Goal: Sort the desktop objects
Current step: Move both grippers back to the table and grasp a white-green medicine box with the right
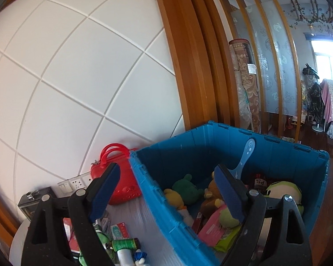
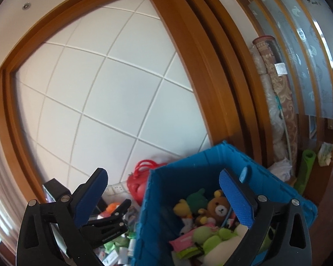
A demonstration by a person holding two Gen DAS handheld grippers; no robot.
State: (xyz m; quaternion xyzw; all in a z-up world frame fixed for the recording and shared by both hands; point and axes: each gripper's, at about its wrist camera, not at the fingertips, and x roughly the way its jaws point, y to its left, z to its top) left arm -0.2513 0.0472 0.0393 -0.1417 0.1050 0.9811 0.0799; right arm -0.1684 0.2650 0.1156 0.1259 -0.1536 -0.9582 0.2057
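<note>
A blue plastic crate (image 1: pixel 211 137) stands on the right, with its near corner between my left gripper's fingers. Inside lie a green plush (image 1: pixel 186 187), a yellow plush (image 1: pixel 175 196), a brown bear (image 2: pixel 219 207), a pink packet (image 1: pixel 211 228) and a light blue paddle (image 1: pixel 247 153). My left gripper (image 1: pixel 166 173) is open and holds nothing. In the right wrist view the crate (image 2: pixel 188 173) fills the lower right. My right gripper (image 2: pixel 164 174) is open wide and empty above the crate's left wall. Left of the crate, small items remain on the table: a green thread spool (image 1: pixel 124 243) and a small box (image 1: pixel 119 230).
A red plastic handbag (image 1: pixel 122 184) leans on the white panelled wall behind the table, next to wall sockets (image 1: pixel 75 182) and a black box (image 1: pixel 33 199). Rolled carpets (image 1: pixel 244 77) and a green mat (image 2: pixel 306 168) stand behind the crate by a wooden frame.
</note>
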